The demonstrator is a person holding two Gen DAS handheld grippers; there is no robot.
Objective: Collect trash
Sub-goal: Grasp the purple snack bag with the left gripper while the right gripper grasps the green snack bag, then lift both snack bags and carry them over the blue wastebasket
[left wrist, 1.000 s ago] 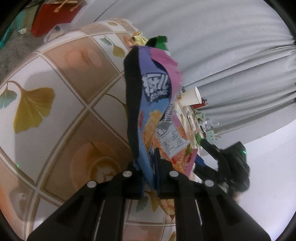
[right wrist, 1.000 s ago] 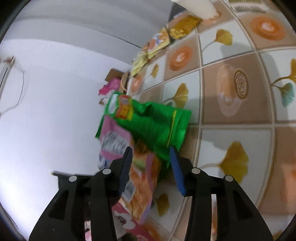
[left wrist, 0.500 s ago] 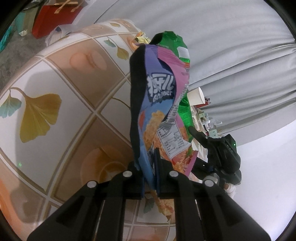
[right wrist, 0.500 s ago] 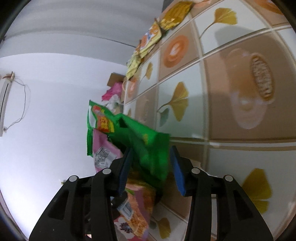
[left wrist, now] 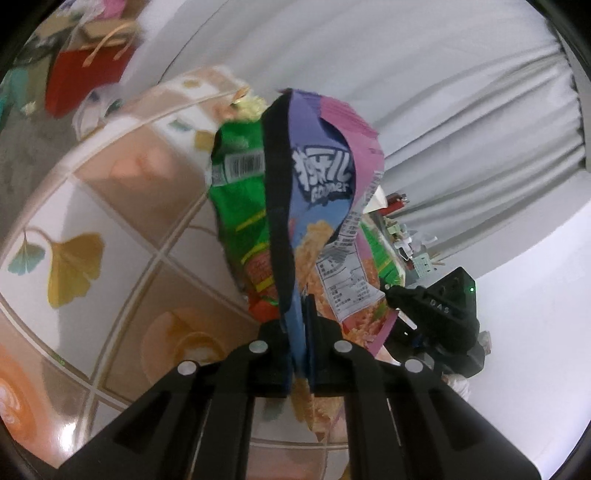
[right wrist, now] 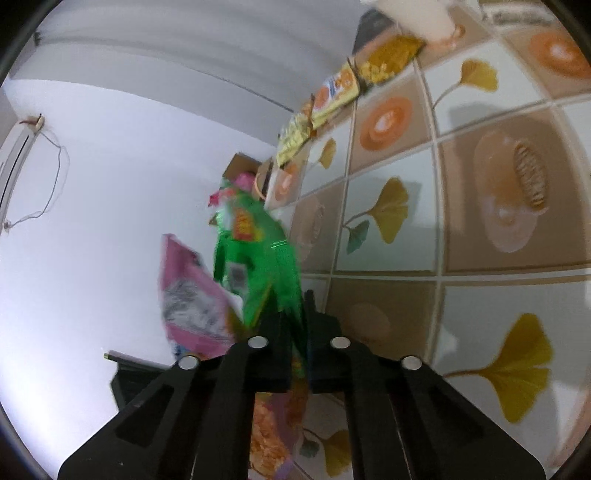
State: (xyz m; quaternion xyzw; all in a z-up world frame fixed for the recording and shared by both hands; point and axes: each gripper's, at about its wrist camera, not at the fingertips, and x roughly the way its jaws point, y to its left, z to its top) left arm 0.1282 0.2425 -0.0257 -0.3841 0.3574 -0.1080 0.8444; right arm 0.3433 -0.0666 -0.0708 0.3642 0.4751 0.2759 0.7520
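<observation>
A purple and pink snack bag stands upright in my left gripper, which is shut on its lower edge. Behind it hangs a green snack bag, lifted off the patterned tablecloth. In the right wrist view that green snack bag is pinched between the pads of my right gripper, which is shut on it. The pink side of the purple bag shows just left of it. The right gripper's black body appears at the right of the left wrist view.
Yellow and orange snack packets lie along the far edge of the tablecloth, beside a white paper cup. A red paper bag stands on the floor beyond the table. Grey curtains hang behind.
My right gripper has closed on the green bag and lifted it off the table. The left gripper has risen a little with the purple bag, and the green bag now hangs close behind it.
</observation>
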